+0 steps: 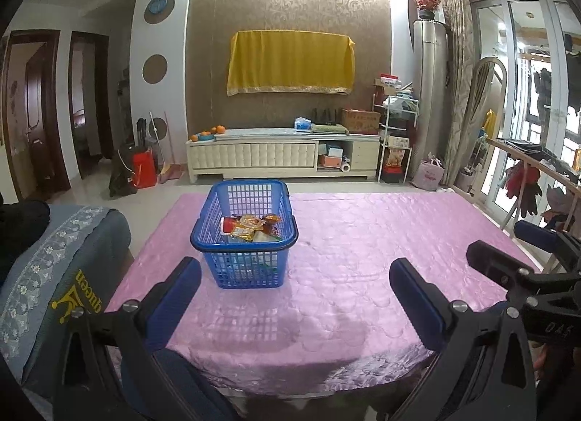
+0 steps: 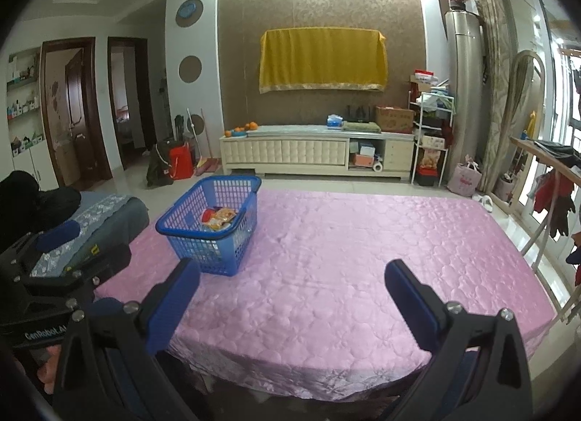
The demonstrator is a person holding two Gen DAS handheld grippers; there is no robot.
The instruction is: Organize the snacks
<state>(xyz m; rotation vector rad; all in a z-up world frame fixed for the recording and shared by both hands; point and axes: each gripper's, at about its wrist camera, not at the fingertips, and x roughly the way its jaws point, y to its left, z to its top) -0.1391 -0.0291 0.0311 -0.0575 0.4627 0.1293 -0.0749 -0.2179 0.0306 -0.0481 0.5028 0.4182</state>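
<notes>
A blue plastic basket (image 1: 244, 239) stands on the pink quilted table cover (image 1: 363, 257), left of the middle. Several snack packets (image 1: 250, 227) lie inside it, orange, red and pale. It also shows in the right wrist view (image 2: 212, 223) with the packets (image 2: 219, 217). My left gripper (image 1: 295, 297) is open and empty, low over the near edge of the table, just short of the basket. My right gripper (image 2: 292, 294) is open and empty, to the right of the left one, over the near middle of the cover (image 2: 363, 257).
A grey-blue covered seat (image 1: 54, 276) stands at the table's left. A wooden rack with hanging clothes (image 1: 537, 181) stands at the right. A white TV cabinet (image 1: 283, 154) stands across the floor beyond the table. The right gripper shows in the left view (image 1: 508, 276).
</notes>
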